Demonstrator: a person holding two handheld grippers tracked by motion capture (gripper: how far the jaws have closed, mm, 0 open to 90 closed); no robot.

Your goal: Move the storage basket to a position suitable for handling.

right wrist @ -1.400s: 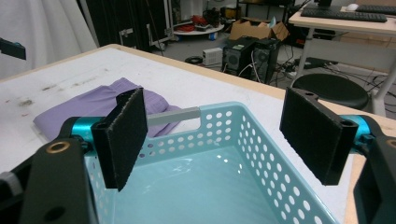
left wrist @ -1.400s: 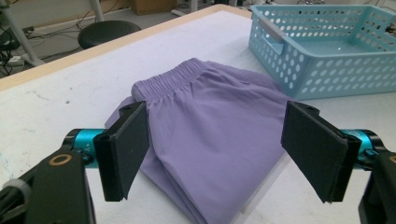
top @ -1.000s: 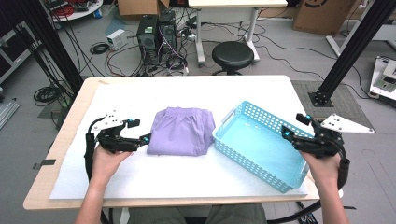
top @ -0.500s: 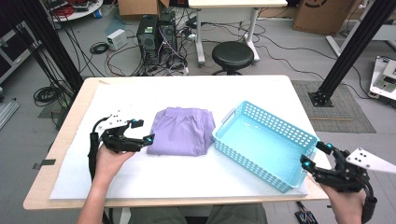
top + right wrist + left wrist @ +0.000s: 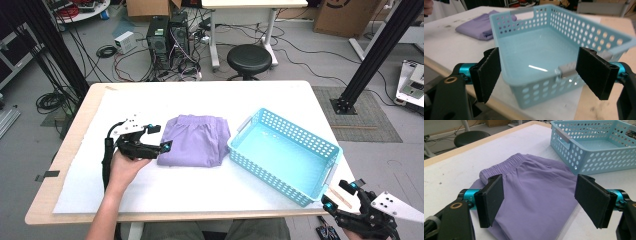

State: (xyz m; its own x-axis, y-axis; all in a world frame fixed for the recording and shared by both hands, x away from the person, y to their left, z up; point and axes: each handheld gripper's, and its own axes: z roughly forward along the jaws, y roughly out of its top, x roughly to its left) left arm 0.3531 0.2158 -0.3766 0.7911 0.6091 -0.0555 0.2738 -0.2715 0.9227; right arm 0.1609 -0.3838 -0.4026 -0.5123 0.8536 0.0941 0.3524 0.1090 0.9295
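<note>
The left gripper (image 5: 158,138) is being held, jaws apart, at the purple shorts (image 5: 196,140). The right gripper (image 5: 341,196) is being held, jaws apart, off the blue basket (image 5: 283,153) beside the shorts. No writing is being shown.

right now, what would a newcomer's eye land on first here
Probably the light blue perforated basket, empty, at the right of the white-covered table. Next, the folded purple garment just left of it, with the left gripper open at its edge. The right gripper hangs open off the basket's near corner.
</note>
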